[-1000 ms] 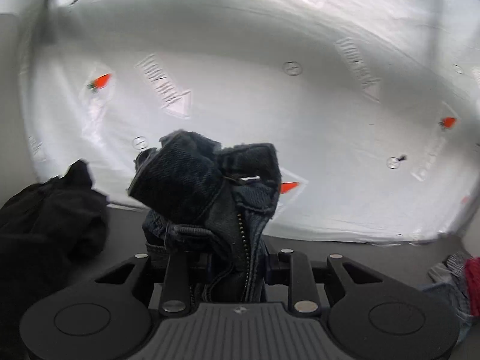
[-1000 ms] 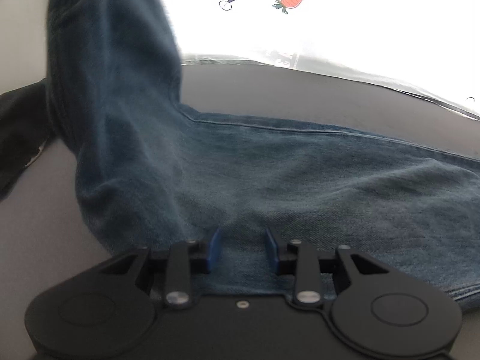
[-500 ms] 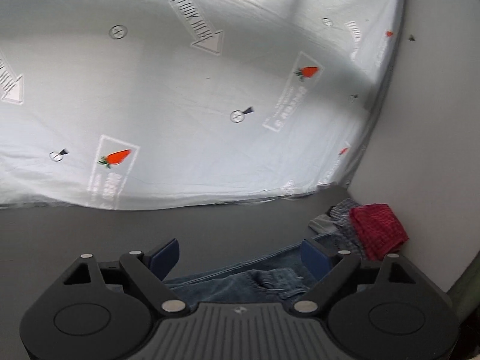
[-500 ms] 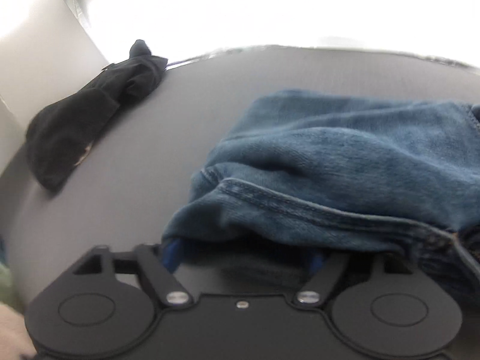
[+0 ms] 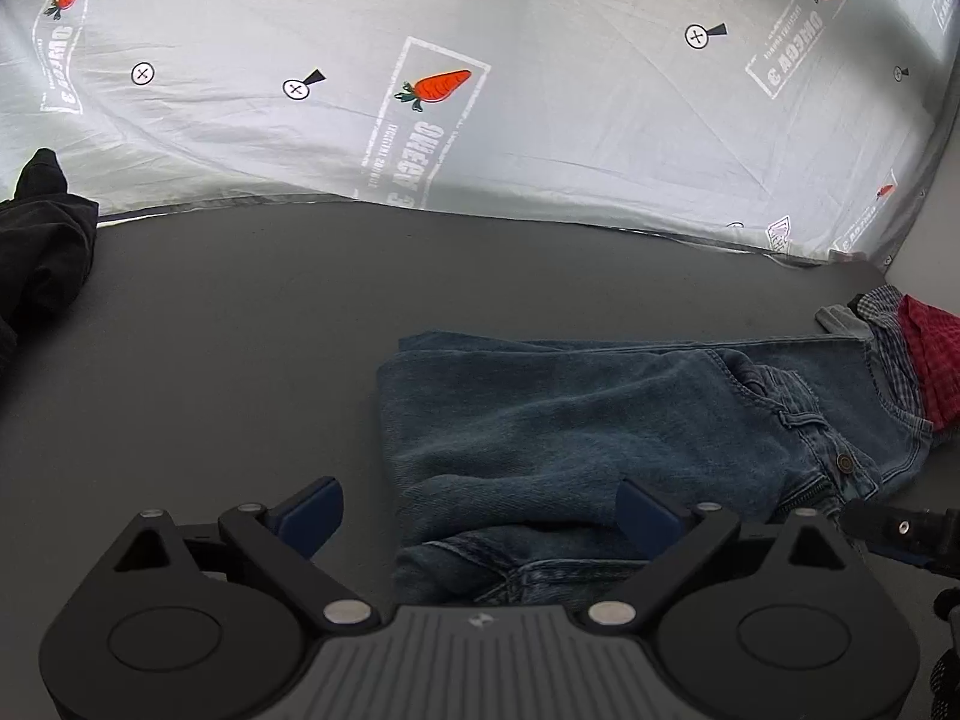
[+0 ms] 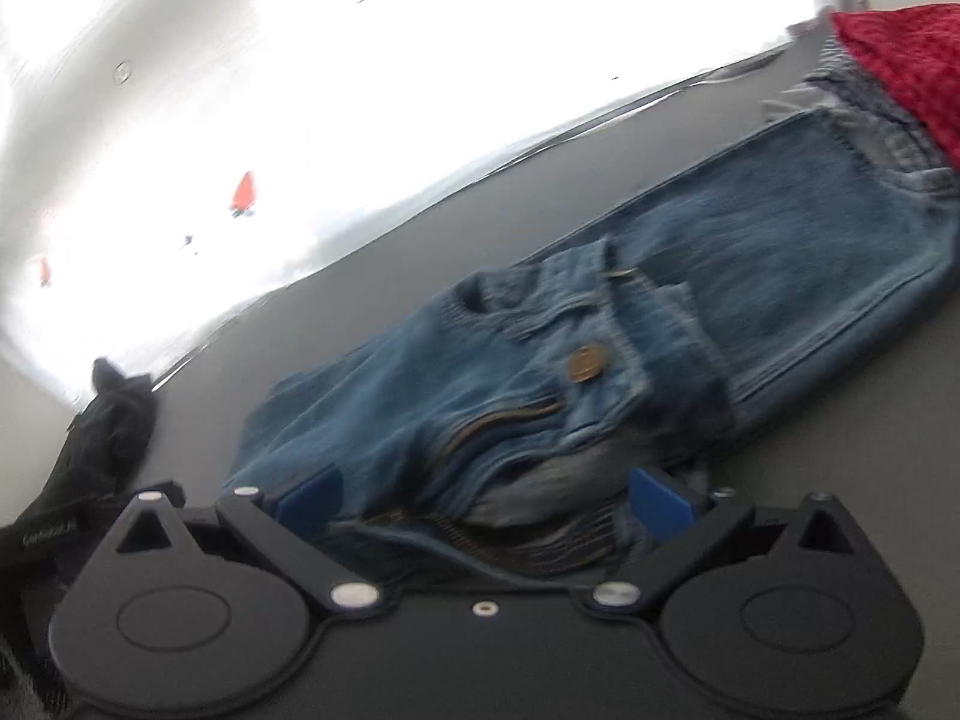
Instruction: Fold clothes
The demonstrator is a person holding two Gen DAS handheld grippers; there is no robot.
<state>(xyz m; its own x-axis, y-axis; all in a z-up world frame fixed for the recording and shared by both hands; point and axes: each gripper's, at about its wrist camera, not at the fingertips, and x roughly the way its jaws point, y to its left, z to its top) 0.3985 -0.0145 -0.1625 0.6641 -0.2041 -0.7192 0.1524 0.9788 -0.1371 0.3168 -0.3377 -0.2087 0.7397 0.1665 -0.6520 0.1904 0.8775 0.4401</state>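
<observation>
Looking lower right, we see the jeans (image 5: 630,420) doubled over on the dark table (image 5: 240,360), waistband rumpled. Both our grippers, left (image 5: 480,516) and right (image 6: 486,504), gape wide, holding nothing; tidying remains.

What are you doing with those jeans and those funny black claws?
A person is folding clothes using a gripper in each hand. The blue jeans lie folded on the dark table. The left gripper and the right gripper are both open just over the jeans, holding nothing. A black garment waits on one side, and a red checked cloth lies on the other.
</observation>
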